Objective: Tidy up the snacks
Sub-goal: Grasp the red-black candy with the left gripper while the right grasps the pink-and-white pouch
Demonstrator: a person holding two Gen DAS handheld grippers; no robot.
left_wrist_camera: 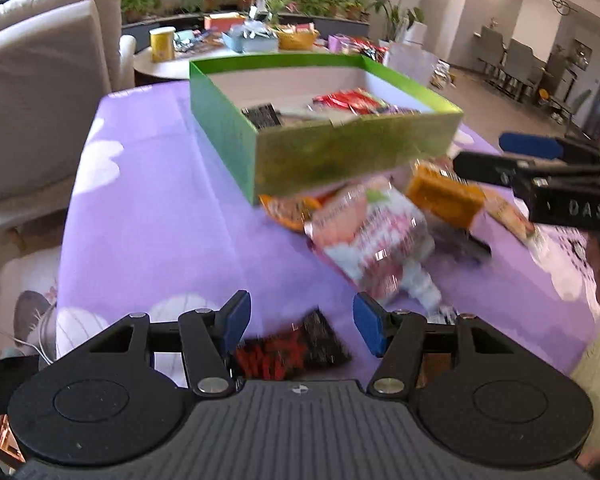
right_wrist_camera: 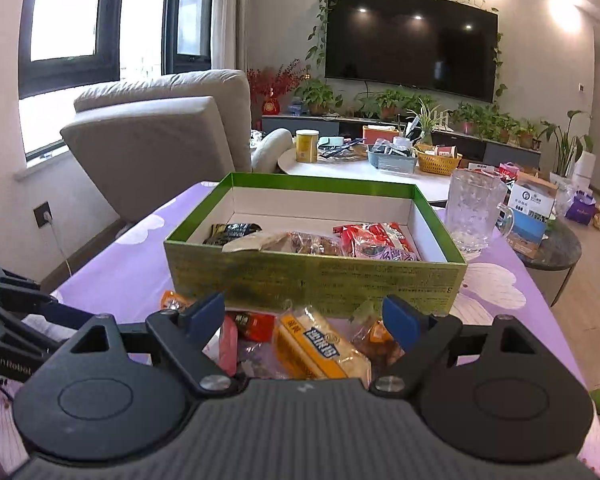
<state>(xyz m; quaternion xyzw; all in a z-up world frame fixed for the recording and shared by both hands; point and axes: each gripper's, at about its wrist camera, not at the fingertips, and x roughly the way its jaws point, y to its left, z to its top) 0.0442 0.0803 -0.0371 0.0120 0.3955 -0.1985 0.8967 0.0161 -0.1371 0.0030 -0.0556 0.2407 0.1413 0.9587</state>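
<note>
A green box [left_wrist_camera: 228,120] with several snack packets inside stands on the purple tablecloth; it also shows in the right wrist view [right_wrist_camera: 316,284]. In front of it lies a loose pile: a pink-and-white bag [left_wrist_camera: 372,236], an orange packet [left_wrist_camera: 444,196], a yellow cracker pack [right_wrist_camera: 320,344]. My left gripper [left_wrist_camera: 300,320] is open above a red-and-black packet [left_wrist_camera: 292,348]. My right gripper [right_wrist_camera: 304,316] is open just above the yellow cracker pack. The right gripper also shows at the right edge of the left wrist view [left_wrist_camera: 540,164].
A glass mug [right_wrist_camera: 476,212] stands right of the box. A grey sofa [right_wrist_camera: 160,140] is at the left. A round table [right_wrist_camera: 360,168] behind holds a yellow can [right_wrist_camera: 307,145], baskets and boxes. The purple cloth [left_wrist_camera: 140,220] is bare left of the box.
</note>
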